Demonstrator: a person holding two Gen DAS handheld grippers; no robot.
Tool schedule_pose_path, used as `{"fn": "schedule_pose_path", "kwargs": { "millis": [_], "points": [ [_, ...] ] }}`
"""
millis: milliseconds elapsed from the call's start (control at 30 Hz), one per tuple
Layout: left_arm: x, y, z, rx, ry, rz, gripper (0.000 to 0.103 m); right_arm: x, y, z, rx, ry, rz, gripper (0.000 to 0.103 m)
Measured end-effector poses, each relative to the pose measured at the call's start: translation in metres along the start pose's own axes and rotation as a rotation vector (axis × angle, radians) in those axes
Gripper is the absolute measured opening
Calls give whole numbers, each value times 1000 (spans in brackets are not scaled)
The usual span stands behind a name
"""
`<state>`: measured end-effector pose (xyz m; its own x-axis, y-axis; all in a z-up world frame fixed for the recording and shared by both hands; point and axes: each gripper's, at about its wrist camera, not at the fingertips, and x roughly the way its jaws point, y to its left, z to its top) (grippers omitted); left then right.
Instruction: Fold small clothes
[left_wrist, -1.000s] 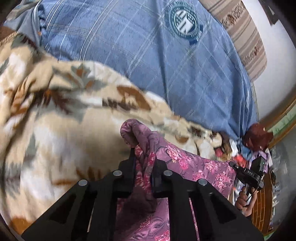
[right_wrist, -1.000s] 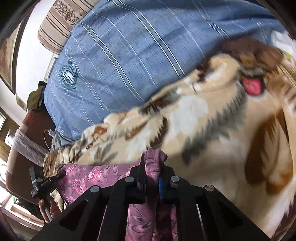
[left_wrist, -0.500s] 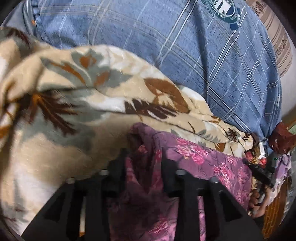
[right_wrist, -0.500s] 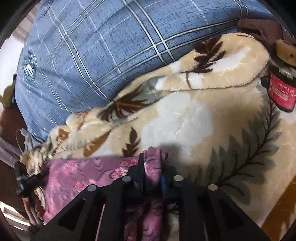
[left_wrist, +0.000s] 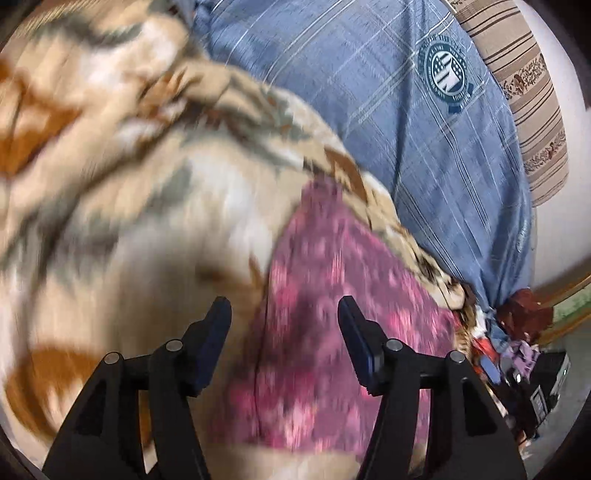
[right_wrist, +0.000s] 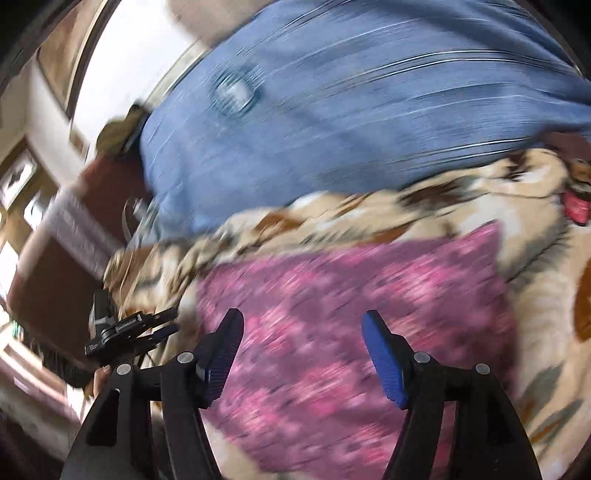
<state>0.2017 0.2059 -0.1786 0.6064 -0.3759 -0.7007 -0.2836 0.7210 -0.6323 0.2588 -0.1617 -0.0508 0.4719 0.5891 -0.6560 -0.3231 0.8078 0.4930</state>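
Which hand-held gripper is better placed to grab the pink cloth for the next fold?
Right hand-held gripper, probably: its open jaws straddle the pink cloth. The left hand-held gripper spans its edge.

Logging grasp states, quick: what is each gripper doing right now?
Left gripper: open, holding nothing, over the pink cloth.
Right gripper: open, holding nothing.

White wall (left_wrist: 554, 229), striped cushion (left_wrist: 524, 110), blue checked bedsheet (left_wrist: 424, 147), leaf-patterned blanket (left_wrist: 129, 166)

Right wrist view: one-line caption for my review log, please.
Open right gripper above the pink floral cloth lying flat on a beige patterned blanket.
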Motion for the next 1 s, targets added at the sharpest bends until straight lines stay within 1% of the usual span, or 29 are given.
{"fn": "schedule_pose_path", "kwargs": {
  "millis": [33, 133, 167, 267, 333, 400, 467, 533, 567, 600, 667, 700, 733, 767, 833, 933, 967, 1000],
  "points": [
    [-2, 0, -8, 1, 6, -12, 59, 5, 12, -3, -12, 13, -2, 69],
    [-12, 0, -28, 30, 17, -30, 57, 26, 40, -8, -6, 69, 53, 69],
    [-14, 2, -30, 25, 30, -51, 57, 29, 44, -10, 4, 86, 57, 69],
    [-9, 12, -35, -33, 91, -171, 57, 50, 59, -13, 17, 138, 80, 69],
    [-7, 11, -34, -34, 105, -197, 50, 58, 70, -14, 24, 148, 93, 69],
    [-6, 10, -33, -44, 122, -248, 50, 62, 79, -16, 24, 155, 103, 69],
    [-2, 10, -33, -45, 129, -238, 49, 68, 89, -16, 25, 162, 103, 69],
    [2, 8, -34, -28, 136, -166, 49, 74, 93, -15, 28, 167, 100, 69],
    [8, 10, -36, -28, 158, -127, 49, 78, 95, -15, 33, 172, 99, 69],
    [16, 13, -38, -40, 189, -106, 43, 81, 96, -15, 37, 174, 101, 69],
    [14, 15, -37, -51, 183, -110, 41, 87, 99, -14, 50, 181, 108, 69],
    [13, 14, -37, -43, 178, -106, 35, 90, 100, -13, 50, 185, 109, 69],
    [13, 12, -38, -23, 175, -76, 3, 92, 102, -13, 47, 188, 108, 69],
    [13, 11, -39, -11, 177, -62, 4, 94, 105, -13, 42, 191, 108, 69],
    [8, 7, -39, 3, 166, -85, 3, 100, 110, -12, 29, 201, 109, 69],
    [-18, -1, -37, 68, 94, -95, 3, 107, 116, -11, 16, 208, 107, 69],
    [-22, -3, -38, 88, 88, -60, 3, 108, 117, -10, 14, 210, 107, 69],
    [-21, -1, -38, 84, 94, -32, 3, 110, 120, -10, 11, 213, 108, 69]
  ]
}}
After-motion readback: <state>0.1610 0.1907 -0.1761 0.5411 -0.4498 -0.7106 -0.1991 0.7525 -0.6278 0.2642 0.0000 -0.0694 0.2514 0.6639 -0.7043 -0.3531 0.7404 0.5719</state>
